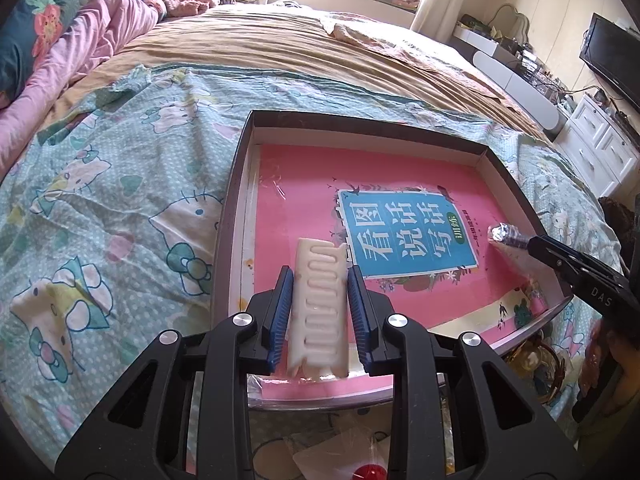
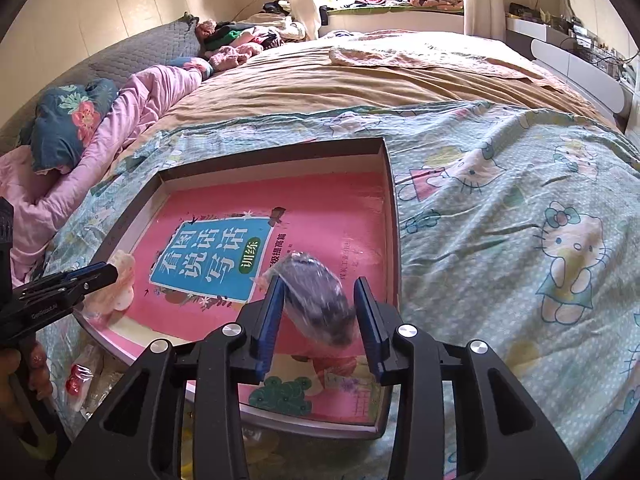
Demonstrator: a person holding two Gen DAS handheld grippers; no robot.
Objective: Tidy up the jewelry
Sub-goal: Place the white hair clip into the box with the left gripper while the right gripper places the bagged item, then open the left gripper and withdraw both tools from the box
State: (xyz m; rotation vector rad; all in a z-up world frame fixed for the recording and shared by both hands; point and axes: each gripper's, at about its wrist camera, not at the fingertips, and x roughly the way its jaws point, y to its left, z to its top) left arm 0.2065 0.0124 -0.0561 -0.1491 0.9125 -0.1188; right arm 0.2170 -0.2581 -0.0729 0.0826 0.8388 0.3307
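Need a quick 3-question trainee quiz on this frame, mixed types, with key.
1. True or false: the left gripper is empty.
2. What lies flat inside the box?
A. a pink book
B. a towel
C. a phone
3. Fill in: the dark item in clear wrap sits between the fingers of the ___ gripper.

Key:
1. False; it is shut on a white comb-like piece.
2. A, the pink book.
3. Right; its right pad stands off the item.
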